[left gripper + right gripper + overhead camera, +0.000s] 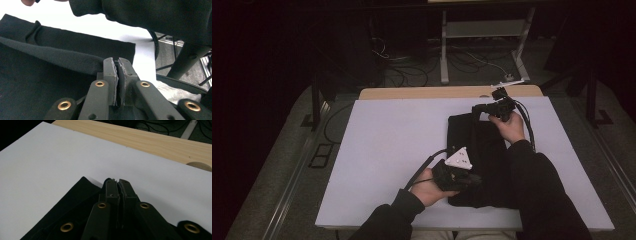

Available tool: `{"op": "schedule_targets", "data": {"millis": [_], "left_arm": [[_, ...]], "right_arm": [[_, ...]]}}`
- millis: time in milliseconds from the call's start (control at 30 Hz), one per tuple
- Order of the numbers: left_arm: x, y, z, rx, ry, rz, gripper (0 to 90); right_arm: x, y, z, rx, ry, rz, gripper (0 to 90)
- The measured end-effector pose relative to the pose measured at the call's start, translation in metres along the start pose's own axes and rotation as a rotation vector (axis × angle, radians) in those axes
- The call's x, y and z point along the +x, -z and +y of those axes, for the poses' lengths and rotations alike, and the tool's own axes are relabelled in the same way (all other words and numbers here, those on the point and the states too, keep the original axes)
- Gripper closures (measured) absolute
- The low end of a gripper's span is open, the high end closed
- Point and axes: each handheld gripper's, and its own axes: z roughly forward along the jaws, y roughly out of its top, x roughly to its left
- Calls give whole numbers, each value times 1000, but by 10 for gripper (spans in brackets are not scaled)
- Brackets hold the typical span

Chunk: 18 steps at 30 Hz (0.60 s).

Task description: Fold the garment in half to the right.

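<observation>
On the white counter (387, 145), each hand-held gripper (left (117, 62), right (117, 182)) pinches an edge of the soft, limp black felt cloth (484, 155), best gripped at corners.

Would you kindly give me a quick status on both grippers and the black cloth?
Left gripper shut on black cloth fold, near end. Right gripper shut at far edge; grip unclear. Nothing blocking on white table.
</observation>
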Motion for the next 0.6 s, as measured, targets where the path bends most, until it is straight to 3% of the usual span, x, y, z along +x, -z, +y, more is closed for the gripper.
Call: {"op": "schedule_targets", "data": {"millis": [500,600], "left_arm": [[-1,-27,10,8,-11,-36,835],[-1,-34,10,-11,9,-44,835]], "right_arm": [[-16,13,-8,3,-18,-25,855],[-19,13,-12,5,-24,-25,855]]}}
